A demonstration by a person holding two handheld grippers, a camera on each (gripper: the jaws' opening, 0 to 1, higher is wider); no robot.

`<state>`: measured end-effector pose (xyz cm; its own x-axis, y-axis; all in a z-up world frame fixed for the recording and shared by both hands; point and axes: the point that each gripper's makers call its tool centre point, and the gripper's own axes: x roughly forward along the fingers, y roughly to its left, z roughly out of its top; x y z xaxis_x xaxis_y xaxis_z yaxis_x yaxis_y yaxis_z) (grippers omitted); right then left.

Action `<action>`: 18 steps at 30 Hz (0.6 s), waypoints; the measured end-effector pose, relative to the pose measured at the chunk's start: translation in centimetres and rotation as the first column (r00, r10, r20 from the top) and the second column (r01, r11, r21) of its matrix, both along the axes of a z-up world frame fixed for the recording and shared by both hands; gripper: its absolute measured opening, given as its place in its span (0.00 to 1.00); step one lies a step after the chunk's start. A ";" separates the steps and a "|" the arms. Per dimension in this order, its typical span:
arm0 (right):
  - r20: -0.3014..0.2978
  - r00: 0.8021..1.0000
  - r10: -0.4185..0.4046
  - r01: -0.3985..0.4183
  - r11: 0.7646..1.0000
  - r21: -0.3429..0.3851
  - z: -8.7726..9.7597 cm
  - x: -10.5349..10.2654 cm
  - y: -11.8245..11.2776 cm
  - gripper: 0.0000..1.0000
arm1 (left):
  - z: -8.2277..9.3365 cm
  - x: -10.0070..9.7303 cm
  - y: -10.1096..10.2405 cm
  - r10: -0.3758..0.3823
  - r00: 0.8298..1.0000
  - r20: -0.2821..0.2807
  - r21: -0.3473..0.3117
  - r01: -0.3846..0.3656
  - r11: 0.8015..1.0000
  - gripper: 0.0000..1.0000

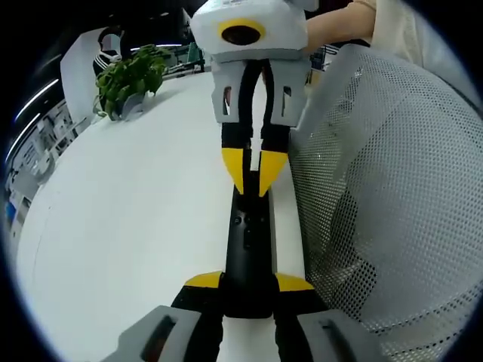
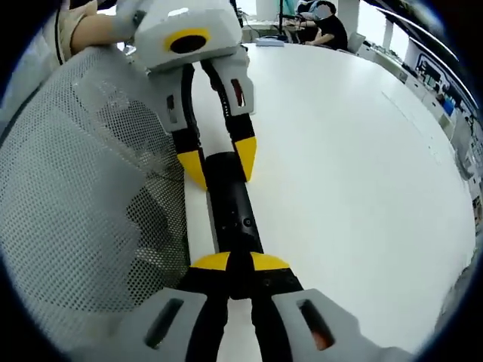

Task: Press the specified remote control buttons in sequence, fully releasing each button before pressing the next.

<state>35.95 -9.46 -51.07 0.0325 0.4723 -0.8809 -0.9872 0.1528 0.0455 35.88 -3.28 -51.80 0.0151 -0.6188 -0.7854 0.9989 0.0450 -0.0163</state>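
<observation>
A slim black remote control (image 1: pixel 249 241) lies lengthwise along the edge of the white table (image 1: pixel 128 226). My left gripper (image 1: pixel 249 283) is shut on its near end, one yellow tip on each side. My right gripper (image 1: pixel 253 172) comes in from the top of the left gripper view, its yellow tips drawn together and resting on the remote's far end. In the right gripper view the remote control (image 2: pixel 234 211) runs away from my right gripper (image 2: pixel 240 262), whose tips sit together on top of it. My left gripper (image 2: pixel 219 162) clamps the other end.
A white mesh chair back (image 1: pixel 377 188) presses close beside the remote and appears again as the chair back (image 2: pixel 83 188). A potted plant (image 1: pixel 128 79) stands at the table's far side. A seated person (image 2: pixel 328 26) is beyond the wide table top (image 2: pixel 362 188).
</observation>
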 end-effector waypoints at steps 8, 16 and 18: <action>-0.013 1.000 0.012 -0.012 1.000 -0.007 0.0 0.5 0.4 0.10 | 0.0 0.0 0.0 0.000 1.000 -0.001 -0.001 0.000 1.000 0.24; -0.050 0.998 0.024 -0.025 0.999 -0.029 -0.4 0.6 0.4 0.11 | 0.0 0.0 0.0 -0.002 1.000 -0.002 0.000 0.002 1.000 0.24; -0.038 0.998 0.046 -0.048 0.998 -0.050 -0.5 0.5 0.5 0.10 | 0.0 0.0 0.0 -0.004 1.000 0.000 0.002 0.004 1.000 0.24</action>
<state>36.42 -8.96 -51.55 -0.0214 0.4273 -0.9039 -0.9912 0.1091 0.0750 35.84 -3.27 -51.81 0.0124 -0.6173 -0.7867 0.9990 0.0413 -0.0166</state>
